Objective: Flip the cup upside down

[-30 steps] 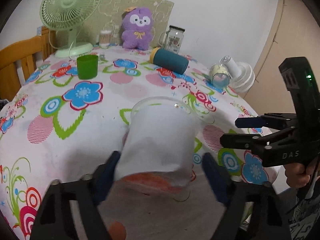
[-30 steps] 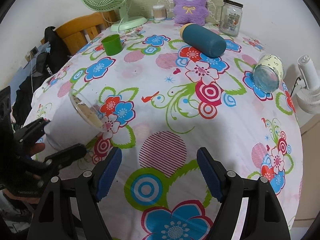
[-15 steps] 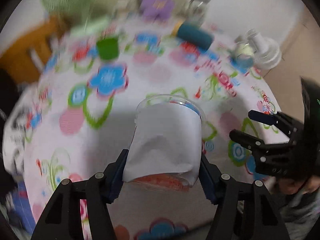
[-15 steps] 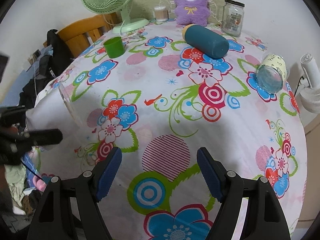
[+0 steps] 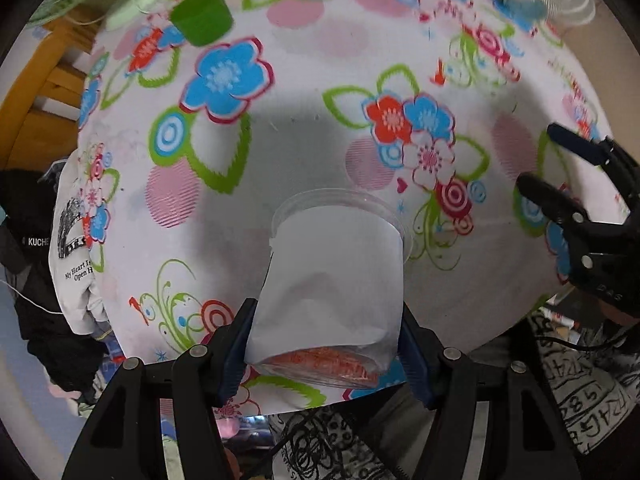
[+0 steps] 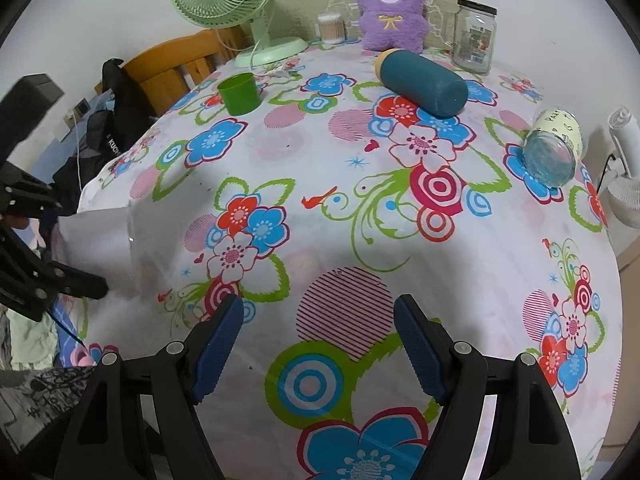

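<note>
Floral tablecloth [image 5: 304, 32] below; left tool [image 5: 326, 344] clamps cup [image 5: 332, 276] tipped; right tool [image 6: 320, 344] spread.

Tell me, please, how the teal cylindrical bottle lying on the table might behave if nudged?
The teal cylindrical bottle lies on its side, so it would probably roll. Its smooth body looks rigid, unlikely to flex. The floral tablecloth may slow it.

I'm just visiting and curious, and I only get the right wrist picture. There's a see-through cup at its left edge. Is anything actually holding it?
Observer: Yes. The left wrist view shows the left gripper shut on the cup, with a blue pad on each side near its base.
Visitor: Which way does its mouth point?
Observer: Away from the gripper, facing the tablecloth.
Visitor: Is anything inside?
Observer: Something orange-red shows at the base. I cannot tell what it is.
</note>
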Motion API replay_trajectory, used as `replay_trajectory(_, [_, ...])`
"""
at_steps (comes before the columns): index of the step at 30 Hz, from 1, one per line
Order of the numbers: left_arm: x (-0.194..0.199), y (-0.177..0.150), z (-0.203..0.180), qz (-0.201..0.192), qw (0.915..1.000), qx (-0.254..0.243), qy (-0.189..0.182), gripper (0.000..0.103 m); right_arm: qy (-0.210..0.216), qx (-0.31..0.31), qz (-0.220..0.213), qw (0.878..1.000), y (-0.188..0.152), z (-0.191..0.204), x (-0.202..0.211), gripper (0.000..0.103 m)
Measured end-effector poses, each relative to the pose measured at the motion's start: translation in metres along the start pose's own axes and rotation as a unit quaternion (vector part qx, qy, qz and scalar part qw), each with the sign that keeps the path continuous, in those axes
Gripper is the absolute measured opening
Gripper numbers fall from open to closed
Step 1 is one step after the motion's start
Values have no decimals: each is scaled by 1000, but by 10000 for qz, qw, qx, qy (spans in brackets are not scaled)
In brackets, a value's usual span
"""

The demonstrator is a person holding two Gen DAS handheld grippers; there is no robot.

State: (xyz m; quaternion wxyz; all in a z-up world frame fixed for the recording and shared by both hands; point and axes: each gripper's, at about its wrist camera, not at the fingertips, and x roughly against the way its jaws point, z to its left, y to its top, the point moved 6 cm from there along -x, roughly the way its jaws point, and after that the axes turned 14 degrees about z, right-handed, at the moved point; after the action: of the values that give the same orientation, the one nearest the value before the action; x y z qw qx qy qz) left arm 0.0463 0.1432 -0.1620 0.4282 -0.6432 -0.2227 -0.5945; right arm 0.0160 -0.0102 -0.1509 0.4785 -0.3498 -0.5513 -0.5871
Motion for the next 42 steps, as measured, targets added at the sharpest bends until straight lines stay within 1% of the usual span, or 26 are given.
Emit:
replay_trajectory(1, [-2, 2, -1, 34, 10000, 0, -14, 67, 7, 12, 7, 10000, 0, 0, -1, 80])
replay_trajectory(6, [-4, 15, -6, 47, 10000, -12, -20, 67, 18, 70, 52, 10000, 1, 4, -5, 80])
replay_trajectory(8, [-1, 22, -5, -59, 10000, 47, 17, 68, 26, 77, 50, 10000, 1, 4, -5, 80])
replay_trajectory(9, [2, 26, -4, -153, 9999, 66, 11, 70, 33, 80, 49, 10000, 1, 4, -6, 80])
replay_trajectory(10, [5, 28, -4, -262, 9996, 80, -3, 77, 34, 86, 53, 9999, 2, 5, -6, 80])
replay_trajectory(12, [14, 34, -3, -496, 9987, 101, -65, 86, 23, 94, 64, 9999, 2, 4, -7, 80])
replay_trajectory(14, [24, 36, -2, -735, 9971, 101, -168, 88, 23, 98, 73, 9999, 2, 4, -8, 80])
replay_trajectory(17, [34, 36, 0, -933, 9951, 113, -314, 90, 27, 95, 72, 9999, 3, 4, -8, 80])
replay_trajectory(19, [39, 34, 4, -1097, 9932, 94, -371, 94, 26, 105, 71, 9999, 3, 5, -8, 80])
replay_trajectory(22, [42, 26, 10, -1424, 9890, 44, -404, 99, 23, 88, 95, 9999, 2, 4, -11, 80])
replay_trajectory(25, [39, 13, 19, -1620, 9849, 101, -607, 99, -7, 45, 120, 9999, 3, 2, -13, 80])
replay_trajectory(27, [41, 12, 21, -1870, 9792, 84, -787, 99, -4, 53, 118, 9999, 4, 4, -14, 80])
replay_trajectory(29, [49, 2, 20, -2278, 9696, 85, -886, 99, -6, 100, 107, 9999, 5, 7, -13, 80])
replay_trajectory(32, [56, -13, 21, -2816, 9551, 158, -908, 100, -44, 193, 71, 9998, 9, 16, -11, 80])
replay_trajectory(34, [58, -21, 24, -3104, 9462, 316, -857, 102, -76, 247, 28, 9997, 12, 22, -8, 80])
replay_trajectory(38, [59, -37, 38, -3545, 9283, 774, -817, 103, -158, 237, -80, 9996, 17, 32, 0, 80])
replay_trajectory(40, [60, -44, 47, -3766, 9173, 994, -826, 103, -231, 205, -203, 9993, 20, 36, 6, 80])
replay_trajectory(42, [62, -52, 55, -4022, 9038, 1244, -762, 103, -373, 227, -347, 9984, 22, 41, 13, 80])
